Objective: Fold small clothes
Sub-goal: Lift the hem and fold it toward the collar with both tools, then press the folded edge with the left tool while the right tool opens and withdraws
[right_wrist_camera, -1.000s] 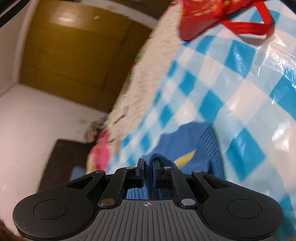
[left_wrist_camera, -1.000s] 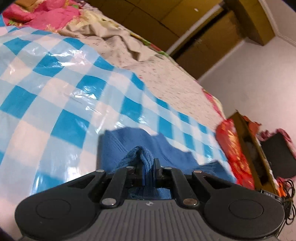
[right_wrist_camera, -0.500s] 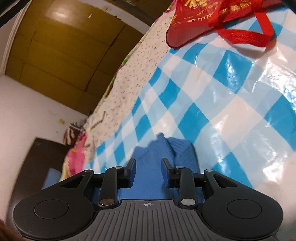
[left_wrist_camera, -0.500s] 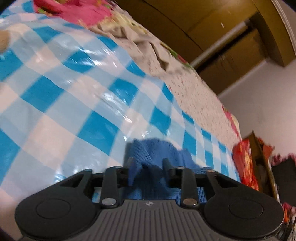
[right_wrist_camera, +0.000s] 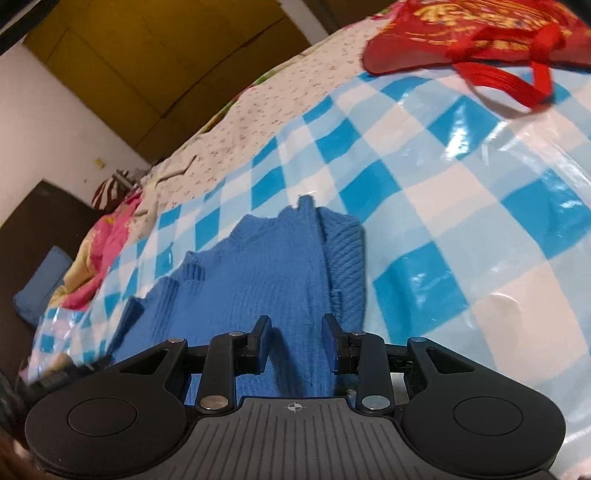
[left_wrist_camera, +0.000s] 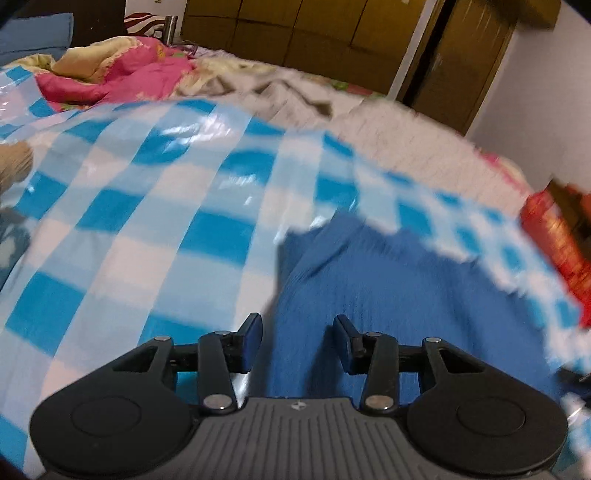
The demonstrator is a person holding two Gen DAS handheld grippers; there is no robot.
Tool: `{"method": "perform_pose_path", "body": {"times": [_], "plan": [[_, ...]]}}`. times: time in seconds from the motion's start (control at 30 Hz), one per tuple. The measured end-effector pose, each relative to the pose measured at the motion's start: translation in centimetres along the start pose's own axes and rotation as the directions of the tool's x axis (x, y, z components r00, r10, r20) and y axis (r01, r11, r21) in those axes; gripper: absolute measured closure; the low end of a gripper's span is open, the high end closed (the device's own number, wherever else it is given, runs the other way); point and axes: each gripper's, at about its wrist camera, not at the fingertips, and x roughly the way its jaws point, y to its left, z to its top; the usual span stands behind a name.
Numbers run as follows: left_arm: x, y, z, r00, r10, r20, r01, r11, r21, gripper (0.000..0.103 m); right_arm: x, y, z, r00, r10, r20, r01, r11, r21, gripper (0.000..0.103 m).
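A small blue knitted sweater [left_wrist_camera: 388,288] lies on the blue-and-white checked plastic sheet [left_wrist_camera: 147,221] on the bed. My left gripper [left_wrist_camera: 297,328] hangs over its left edge, jaws still opening; the knit lies under the gap and the pads do not press it. In the right wrist view the same sweater [right_wrist_camera: 258,266] lies folded over, a ribbed sleeve along its right side. My right gripper [right_wrist_camera: 295,332] stands open just above the near part of the knit, gripping nothing.
A red bag with handles [right_wrist_camera: 480,40] lies at the far right of the sheet; its red edge [left_wrist_camera: 554,236] shows in the left view. Pink and cream bedding [left_wrist_camera: 122,74] is heaped at the head of the bed. Wooden wardrobes [left_wrist_camera: 314,33] stand behind.
Both grippers were shut on bunched blue knit a second ago. Both have let go and opened, and the sweater has dropped flat onto the sheet. Both views have swung and rolled.
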Motion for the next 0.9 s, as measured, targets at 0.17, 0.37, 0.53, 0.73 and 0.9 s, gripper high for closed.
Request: {"method": "perform_pose_path", "body": {"times": [0.17,0.37,0.53,0.73,0.9], "plan": [[-1.3,1.5,-2.0,1.0,-0.003,0.017,0.003,1.0,-0.031,0.044,-0.9,-1.6,-0.9,1.0,-0.009,-0.028,0.01,1.0,0.015,0.059],[-2.2,2.8,-2.2,1.0,0.001,0.016,0.0,0.995,-0.097,0.04,1.0,-2.9,-1.5,0.992,0.09,-0.09,-0.078,0.989,0.129,0.049],[-1.3,2.5,-2.5,1.0,0.002,0.003,-0.002,0.995,-0.1,0.031,2.2,-3.2,-1.8,0.986,0.129,-0.101,-0.112,0.98,0.163,0.045],[-1.9,2.2,-3.3,1.0,-0.014,-0.021,0.012,0.996,-0.087,0.03,1.8,-3.4,-2.3,0.984,0.119,-0.132,-0.095,0.98,0.173,0.074],[-2.8,1.4,-4.2,0.998,-0.012,-0.062,0.009,0.999,-0.042,0.056,1.1,-3.6,-2.9,0.981,0.13,-0.144,-0.104,0.979,0.177,0.083]]}}
